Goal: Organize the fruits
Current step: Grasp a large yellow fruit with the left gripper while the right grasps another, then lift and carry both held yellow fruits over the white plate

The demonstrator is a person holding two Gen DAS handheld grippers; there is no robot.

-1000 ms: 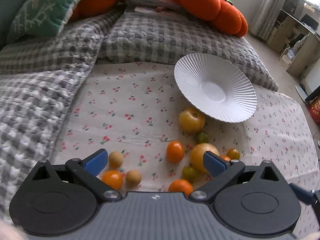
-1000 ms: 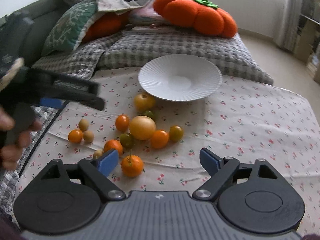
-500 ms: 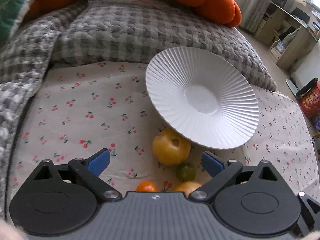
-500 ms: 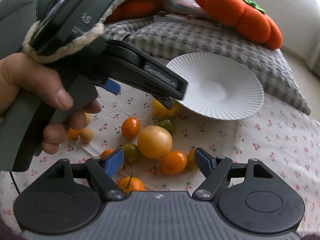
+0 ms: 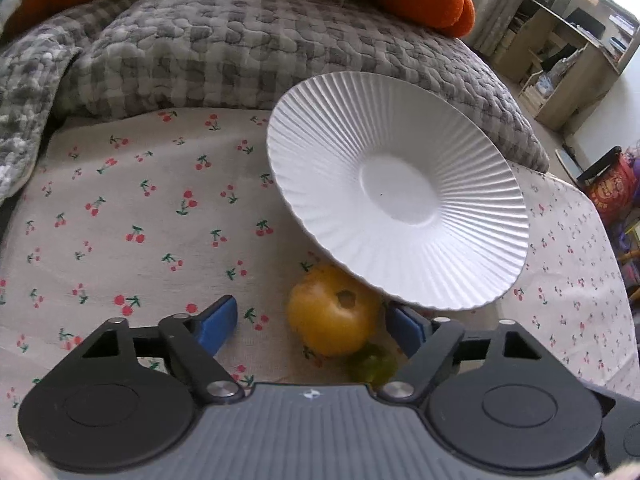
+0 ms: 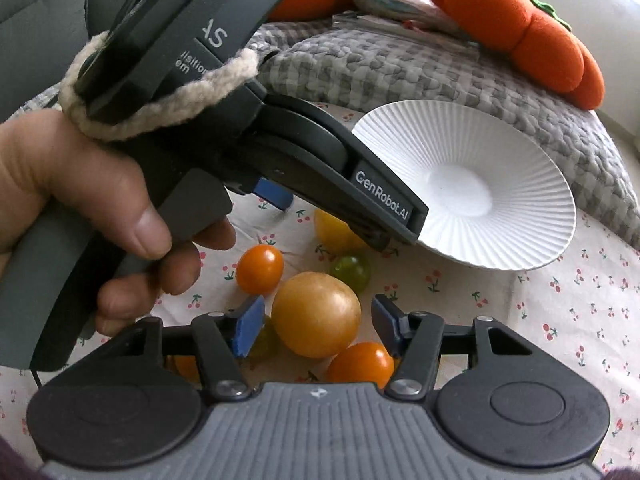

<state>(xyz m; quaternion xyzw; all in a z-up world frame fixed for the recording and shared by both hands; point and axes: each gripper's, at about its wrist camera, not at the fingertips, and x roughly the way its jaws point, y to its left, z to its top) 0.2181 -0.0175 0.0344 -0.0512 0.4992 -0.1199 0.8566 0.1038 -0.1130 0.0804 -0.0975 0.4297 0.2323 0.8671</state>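
A white ribbed plate (image 5: pixel 400 208) rests tilted on the cherry-print cloth, its near rim over a yellow fruit (image 5: pixel 332 316) with a brown calyx. That fruit lies between the closing jaws of my left gripper (image 5: pixel 314 326), near the right pad, with a wide gap on the left. A small green fruit (image 5: pixel 372 364) sits just below it. In the right wrist view my right gripper (image 6: pixel 318 326) straddles a large golden fruit (image 6: pixel 316 312). Its jaws are closing, with thin gaps at both pads. Around it lie an orange tomato (image 6: pixel 260 268), a green fruit (image 6: pixel 350 272) and another orange one (image 6: pixel 360 364).
A person's hand (image 6: pixel 100 200) holds the left gripper across the upper left of the right wrist view, partly covering the plate (image 6: pixel 480 184). A grey checked quilt (image 5: pixel 240 60) and orange pumpkin cushion (image 6: pixel 520 32) lie behind. Bare cloth (image 5: pixel 120 220) spreads left of the plate.
Both grippers came forward and down onto the fruit pile and their jaws narrowed. The left one now frames the yellow fruit, the right one the golden fruit.
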